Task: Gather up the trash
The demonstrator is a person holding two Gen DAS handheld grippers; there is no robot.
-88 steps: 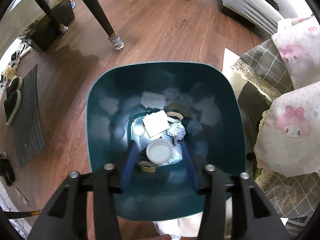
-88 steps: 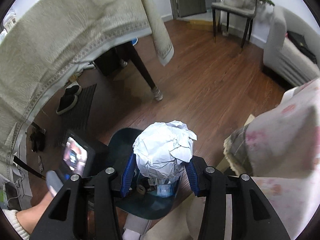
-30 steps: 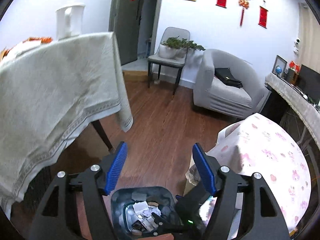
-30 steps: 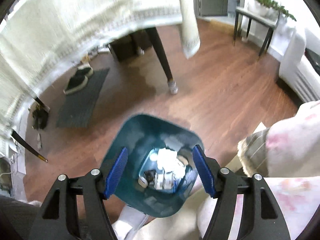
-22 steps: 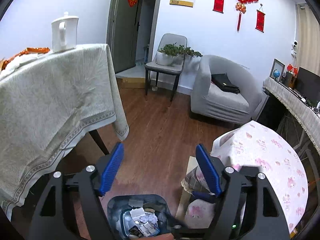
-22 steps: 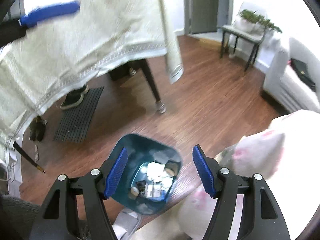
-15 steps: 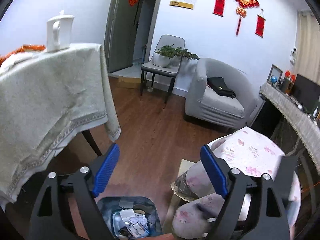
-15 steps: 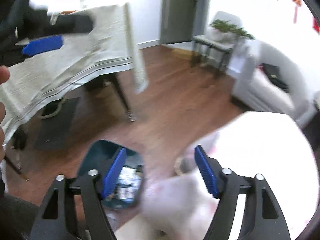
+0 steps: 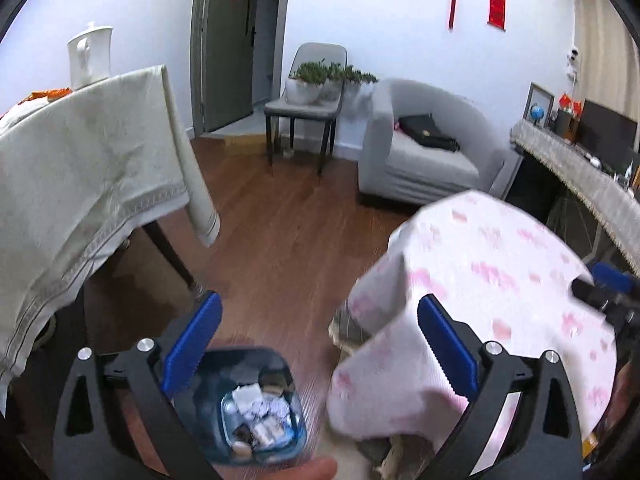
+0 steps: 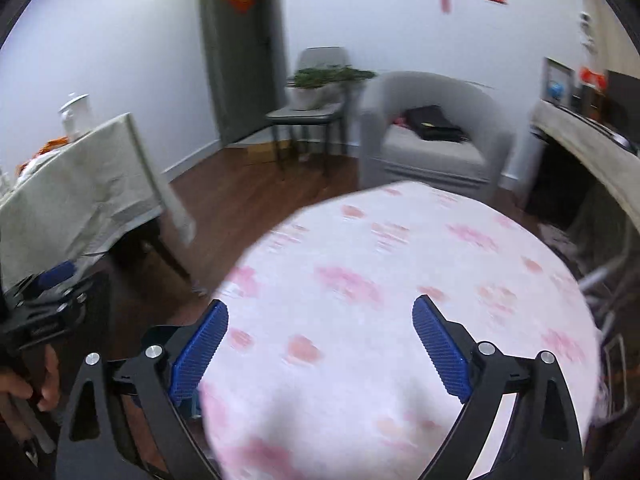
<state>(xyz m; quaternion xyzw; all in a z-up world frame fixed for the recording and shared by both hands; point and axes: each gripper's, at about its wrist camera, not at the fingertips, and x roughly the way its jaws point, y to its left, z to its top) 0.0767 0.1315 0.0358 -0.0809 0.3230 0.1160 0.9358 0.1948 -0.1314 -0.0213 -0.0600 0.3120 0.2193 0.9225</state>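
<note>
A: Where is the trash?
B: In the bin (image 9: pixel 256 408), a dark teal tub on the wood floor (image 9: pixel 280 240), just left of the round desk (image 9: pixel 500 280) with the pink-patterned cloth. Crumpled white paper and small packets fill its bottom.

A: State of the left hand-held gripper (image 9: pixel 318 348)?
B: Blue pads spread wide and opening; nothing between them. It hangs above the bin, near the desk's left edge.

A: And the right hand-held gripper (image 10: pixel 320 344)?
B: Also spread and opening, empty, over the desk's cloth. The view is motion-blurred.

A: What lies beyond the desk?
B: A grey armchair (image 9: pixel 424 152) behind it, a chair with a plant (image 9: pixel 308 100) further left, and a cloth-draped table (image 9: pixel 80 168) left of the bin.
</note>
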